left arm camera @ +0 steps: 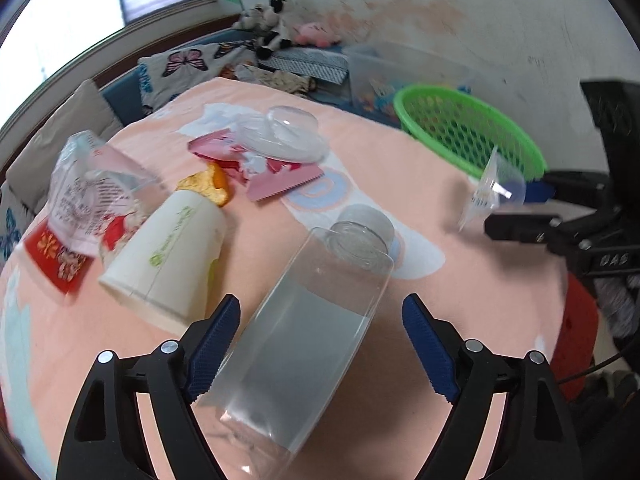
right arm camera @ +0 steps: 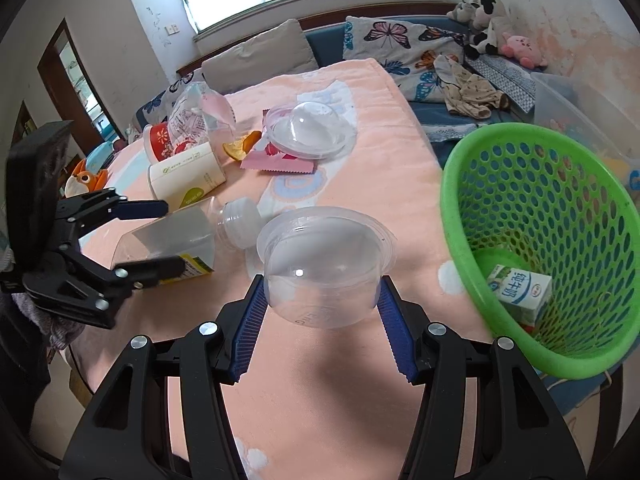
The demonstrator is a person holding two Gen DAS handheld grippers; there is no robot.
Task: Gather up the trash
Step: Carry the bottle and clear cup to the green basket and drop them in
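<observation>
A clear plastic cup (right arm camera: 326,270) sits gripped between the blue fingers of the right gripper (right arm camera: 322,300), held above the peach-covered bench (right arm camera: 360,184), just beside a green mesh basket (right arm camera: 532,240). Only the right wrist view looks into the basket, where a small blue and white milk carton (right arm camera: 520,292) lies at the bottom. A clear plastic bottle (left arm camera: 304,332) with a pale cap lies on its side on the bench; the left gripper (left arm camera: 320,344) has its fingers spread wide on either side of it, with the left pad close against the bottle and the right pad apart from it. Only the right wrist view shows the bottle's yellow label. Farther back lie a tipped white paper cup (left arm camera: 168,256), a piece of orange peel (left arm camera: 208,186), a pink wrapper (left arm camera: 280,184), a clear domed lid (left arm camera: 286,134) and a crumpled clear bag (left arm camera: 92,184) over a red cup (right arm camera: 158,146).
</observation>
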